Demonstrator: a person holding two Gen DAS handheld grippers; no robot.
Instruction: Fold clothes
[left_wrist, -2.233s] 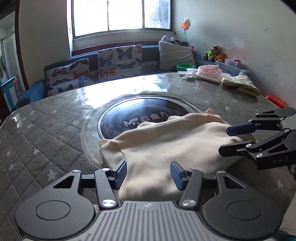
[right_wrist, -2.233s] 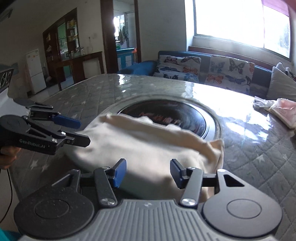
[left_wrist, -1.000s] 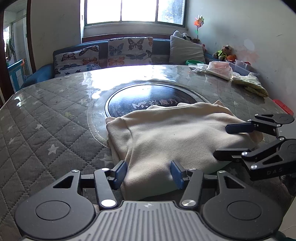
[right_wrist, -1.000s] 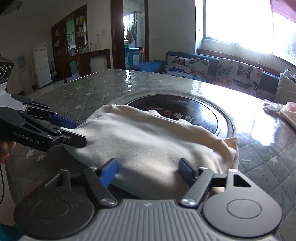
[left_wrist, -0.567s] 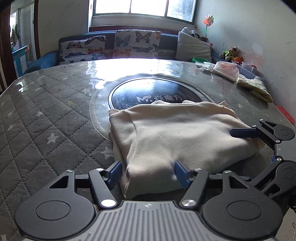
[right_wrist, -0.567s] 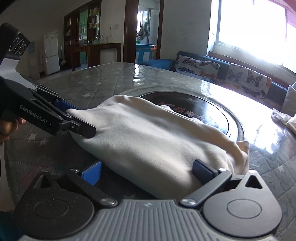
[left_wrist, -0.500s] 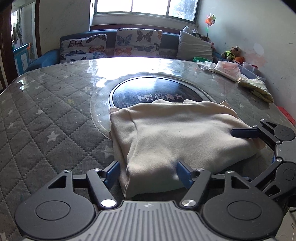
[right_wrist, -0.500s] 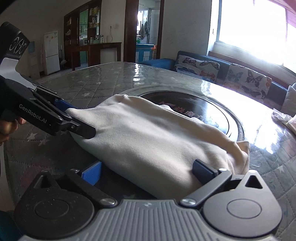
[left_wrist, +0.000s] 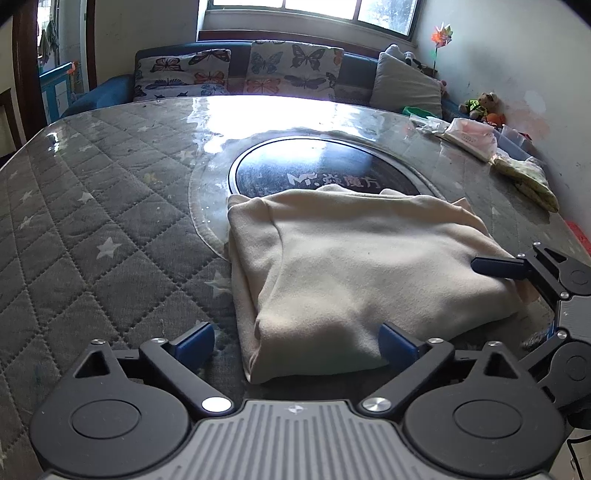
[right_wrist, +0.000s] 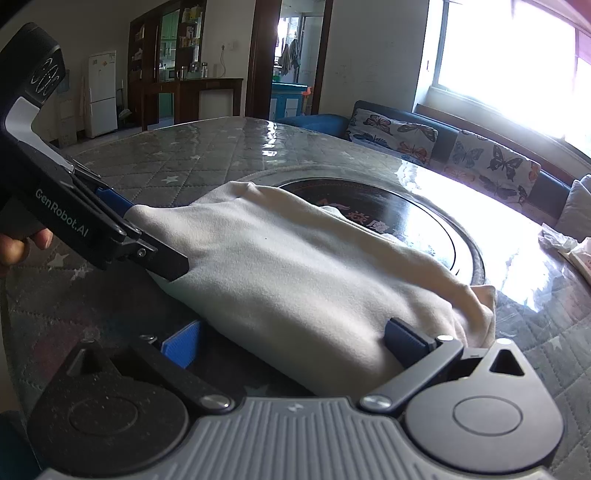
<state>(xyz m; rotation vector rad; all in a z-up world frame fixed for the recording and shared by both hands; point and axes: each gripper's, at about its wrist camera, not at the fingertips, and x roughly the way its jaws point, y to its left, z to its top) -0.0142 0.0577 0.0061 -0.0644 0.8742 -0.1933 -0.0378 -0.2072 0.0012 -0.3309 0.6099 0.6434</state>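
Looking along my left gripper (left_wrist: 295, 345), I see its jaws spread wide at the bottom of the frame, grasping nothing, the near hem of the cream garment (left_wrist: 354, 273) lying between the blue pads (left_wrist: 194, 341). My right gripper (right_wrist: 290, 341) sits the same way in its own view: jaws released and wide, one pad touching the cloth low right of centre, the other clear of it at lower left.

That garment lies folded into a thick bundle on the table (left_wrist: 92, 229), in the middle of both frames, its far edge overlapping the dark round inset (left_wrist: 317, 173) with white lettering. I judge one fold is done and I am lining up for the next; whether a sleeve is tucked beneath I cannot tell.

My next move calls for closing both pairs of jaws on the near edge together, catching all layers, then lifting evenly and carrying the edge over to the far side so the bundle halves without skewing.

Farther off, toward the upper right of the left view, a small pile of other clothes (left_wrist: 469, 136) waits, and a sofa with butterfly cushions (left_wrist: 291, 68) runs along the top under the window.
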